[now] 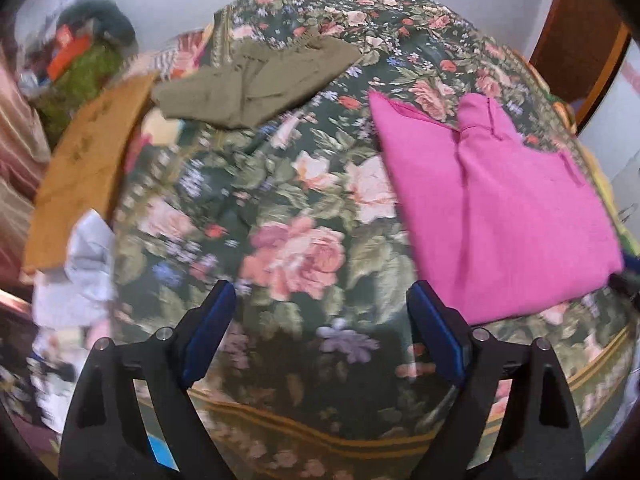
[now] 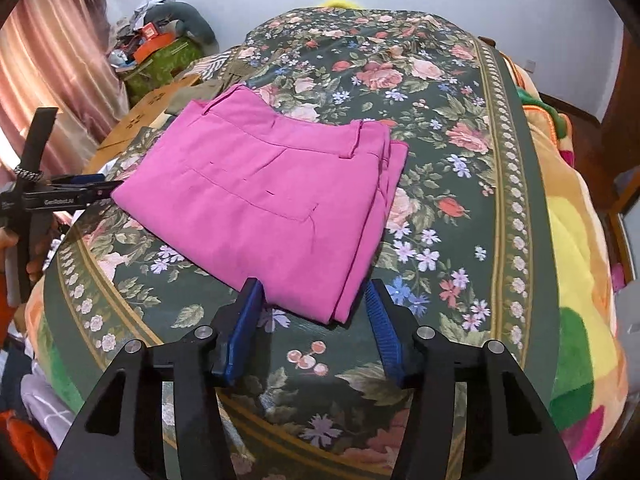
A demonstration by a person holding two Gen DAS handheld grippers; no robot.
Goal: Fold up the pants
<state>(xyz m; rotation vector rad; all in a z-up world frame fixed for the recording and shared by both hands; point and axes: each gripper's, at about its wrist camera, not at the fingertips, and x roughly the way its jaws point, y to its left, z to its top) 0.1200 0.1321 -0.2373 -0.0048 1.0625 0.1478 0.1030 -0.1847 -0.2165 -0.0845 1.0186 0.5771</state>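
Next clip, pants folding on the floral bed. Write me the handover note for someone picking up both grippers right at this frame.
Left gripper: open, holding nothing, over bare floral cover.
Right gripper: open, holding nothing, just short of the near corner of the pink pants.
Pink pants: lying in a flat folded stack on the cover, waistband at the far side.
Olive pants: farther back near the left edge, folded over but loosely rumpled.
Done: pink pair looks folded.
Left: probably tidy or refold the olive pair; check the pink stack's edges.
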